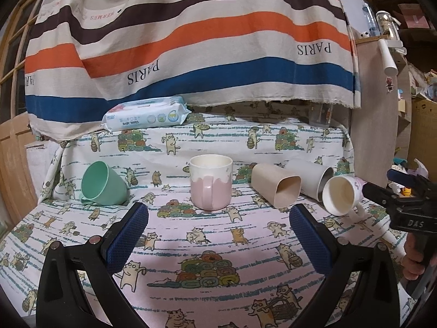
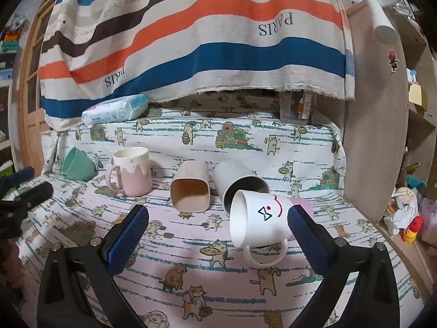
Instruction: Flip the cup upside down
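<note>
A pink-and-white mug (image 1: pixel 210 183) stands upright on the cat-print cloth, handle toward me; it also shows in the right wrist view (image 2: pixel 131 171). My left gripper (image 1: pixel 218 218) is open just short of it, empty. A white mug with a drawn face (image 2: pixel 259 220) lies on its side, mouth to the left, handle down. My right gripper (image 2: pixel 218 218) is open, its right finger (image 2: pixel 303 227) beside the white mug's base. The white mug shows in the left wrist view (image 1: pixel 341 195), with the right gripper (image 1: pixel 404 199) behind it.
A green cup (image 1: pixel 105 183), a beige square tumbler (image 1: pixel 275 186) and a grey steel-lined tumbler (image 1: pixel 311 179) lie on their sides. A pack of baby wipes (image 1: pixel 147 113) sits at the back under a striped hanging cloth (image 1: pixel 191 41). A wooden panel (image 2: pixel 377 125) stands right.
</note>
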Demonstrator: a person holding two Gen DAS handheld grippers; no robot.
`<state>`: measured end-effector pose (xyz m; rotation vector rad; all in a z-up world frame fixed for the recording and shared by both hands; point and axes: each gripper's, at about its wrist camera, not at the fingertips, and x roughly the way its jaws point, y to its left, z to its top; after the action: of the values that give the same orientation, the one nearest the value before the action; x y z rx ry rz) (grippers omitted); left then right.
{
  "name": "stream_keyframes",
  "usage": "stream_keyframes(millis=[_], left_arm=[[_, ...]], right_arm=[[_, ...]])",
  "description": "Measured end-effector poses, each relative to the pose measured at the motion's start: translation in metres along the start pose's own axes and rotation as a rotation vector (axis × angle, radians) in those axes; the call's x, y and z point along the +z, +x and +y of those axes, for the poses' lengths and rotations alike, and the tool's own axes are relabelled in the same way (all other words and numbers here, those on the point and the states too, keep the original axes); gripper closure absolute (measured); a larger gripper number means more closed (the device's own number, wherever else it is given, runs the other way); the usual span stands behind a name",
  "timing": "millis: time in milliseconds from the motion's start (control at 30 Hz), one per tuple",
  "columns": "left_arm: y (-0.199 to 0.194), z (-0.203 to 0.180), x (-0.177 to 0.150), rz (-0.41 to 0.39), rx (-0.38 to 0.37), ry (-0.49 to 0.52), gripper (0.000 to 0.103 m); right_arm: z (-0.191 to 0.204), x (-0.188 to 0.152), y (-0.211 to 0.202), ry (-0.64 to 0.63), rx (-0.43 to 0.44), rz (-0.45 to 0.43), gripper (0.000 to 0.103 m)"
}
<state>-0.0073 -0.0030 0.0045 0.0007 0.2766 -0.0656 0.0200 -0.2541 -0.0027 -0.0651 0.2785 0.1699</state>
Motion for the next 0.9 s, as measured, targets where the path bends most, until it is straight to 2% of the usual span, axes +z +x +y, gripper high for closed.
stream_keyframes(millis=[167,233,367,533,633,667,900], left_arm=[[-0.001,-0.003,0.000,-0.001,-0.025,0.015,0.000],[-0.008,-0.004,0.000,-0.036,-0.004,0.027,0.000],[-0.018,-0.016,0.003,-0.096,0.044,0.122,0.000],[-0.027,-0.019,0.011,-0.116,0.007,0.108,0.000],[-0.035,-0.020,0.019,-0.152,0.019,0.104,0.000],[-0.038,-0.020,0.022,-0.162,0.020,0.102,0.000],[-0.052,-0.018,0.038,-0.222,0.098,0.044,0.000]], right_arm=[[-0.006,0.005,-0.008,0.026,0.001,-0.037,0.000],[-0.007,0.009,-0.012,0.032,0.007,-0.047,0.000],[-0.005,0.014,-0.022,-0.001,-0.019,-0.081,0.000],[-0.004,0.021,-0.035,0.005,-0.031,-0.101,0.000],[-0.007,0.023,-0.047,0.045,-0.127,-0.121,0.000],[-0.008,0.024,-0.053,0.054,-0.134,-0.143,0.000],[-0.024,0.035,-0.071,0.117,-0.089,-0.152,0.000]])
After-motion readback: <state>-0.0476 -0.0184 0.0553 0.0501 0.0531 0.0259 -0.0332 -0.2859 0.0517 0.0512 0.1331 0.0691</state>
